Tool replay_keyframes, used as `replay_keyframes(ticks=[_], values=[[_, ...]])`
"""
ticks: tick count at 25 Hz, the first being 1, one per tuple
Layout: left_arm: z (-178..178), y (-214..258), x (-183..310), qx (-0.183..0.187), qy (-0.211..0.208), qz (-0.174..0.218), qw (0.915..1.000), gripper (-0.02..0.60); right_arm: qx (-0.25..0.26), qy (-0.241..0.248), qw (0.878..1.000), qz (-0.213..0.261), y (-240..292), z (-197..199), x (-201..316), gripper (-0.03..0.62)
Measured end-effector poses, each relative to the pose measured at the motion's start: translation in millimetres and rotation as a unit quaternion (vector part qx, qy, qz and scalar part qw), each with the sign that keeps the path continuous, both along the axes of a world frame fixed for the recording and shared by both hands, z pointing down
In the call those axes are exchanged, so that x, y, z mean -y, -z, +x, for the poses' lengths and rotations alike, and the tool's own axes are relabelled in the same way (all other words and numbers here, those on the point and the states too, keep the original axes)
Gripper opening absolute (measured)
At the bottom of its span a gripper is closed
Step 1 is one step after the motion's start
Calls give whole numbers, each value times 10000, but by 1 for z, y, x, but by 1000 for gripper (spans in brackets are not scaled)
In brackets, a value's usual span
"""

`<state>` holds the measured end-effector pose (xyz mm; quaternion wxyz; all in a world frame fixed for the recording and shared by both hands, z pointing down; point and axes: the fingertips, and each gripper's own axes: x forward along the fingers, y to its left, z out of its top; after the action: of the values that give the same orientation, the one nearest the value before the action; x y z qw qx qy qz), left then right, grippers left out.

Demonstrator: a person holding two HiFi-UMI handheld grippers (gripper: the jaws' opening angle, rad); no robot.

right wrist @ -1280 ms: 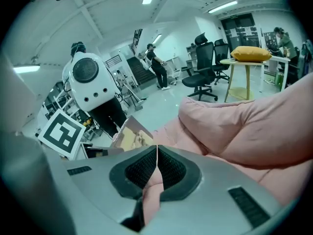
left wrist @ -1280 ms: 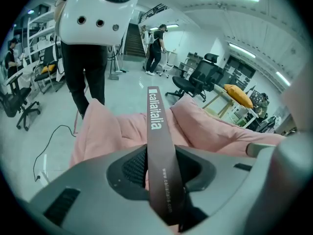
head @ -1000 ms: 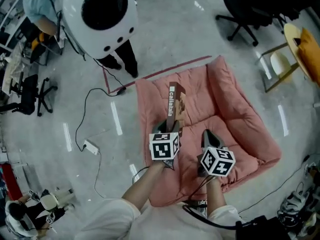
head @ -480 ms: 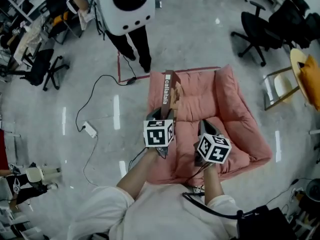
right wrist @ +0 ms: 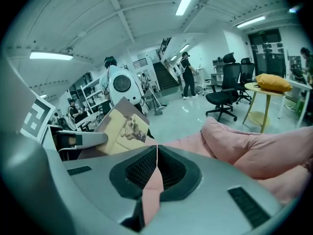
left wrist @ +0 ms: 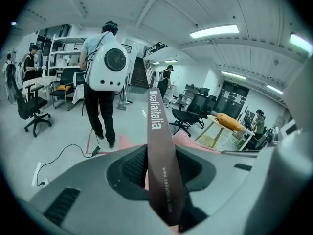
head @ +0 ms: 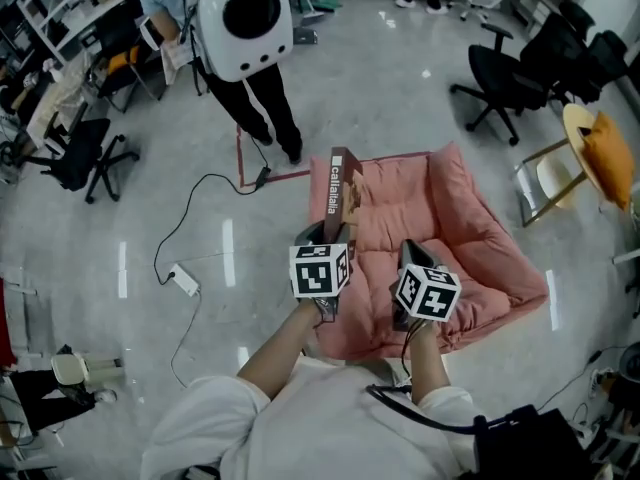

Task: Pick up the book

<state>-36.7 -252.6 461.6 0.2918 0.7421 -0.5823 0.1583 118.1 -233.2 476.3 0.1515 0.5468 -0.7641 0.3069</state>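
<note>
Left gripper (head: 327, 232) clamps the book (head: 343, 183) by its spine, upright, clear above the pink cushion (head: 470, 228) for pickup; right gripper (head: 411, 253) closed, empty.

We see a dark brown spine with white lettering on the book (head: 338, 190), and a cream cover. The cushion (head: 470, 238) is pink, the floor (head: 120, 208) glossy pale grey. Black-and-white square markers pattern the cubes of the left gripper (head: 331, 236) and right gripper (head: 411, 251). At upper left, the backpack (head: 245, 18) is white.
</note>
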Motion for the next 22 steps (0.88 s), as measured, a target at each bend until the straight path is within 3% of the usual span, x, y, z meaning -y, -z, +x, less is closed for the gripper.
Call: replay_keyframes(ticks=[11, 22], values=[[-72, 15, -65, -170, -147, 237, 9995, 143, -412, -235, 9984, 320, 31, -50, -61, 31], [-133, 25, -141, -201, -216, 413, 9987, 144, -454, -568, 9955, 606, 57, -90, -140, 31]])
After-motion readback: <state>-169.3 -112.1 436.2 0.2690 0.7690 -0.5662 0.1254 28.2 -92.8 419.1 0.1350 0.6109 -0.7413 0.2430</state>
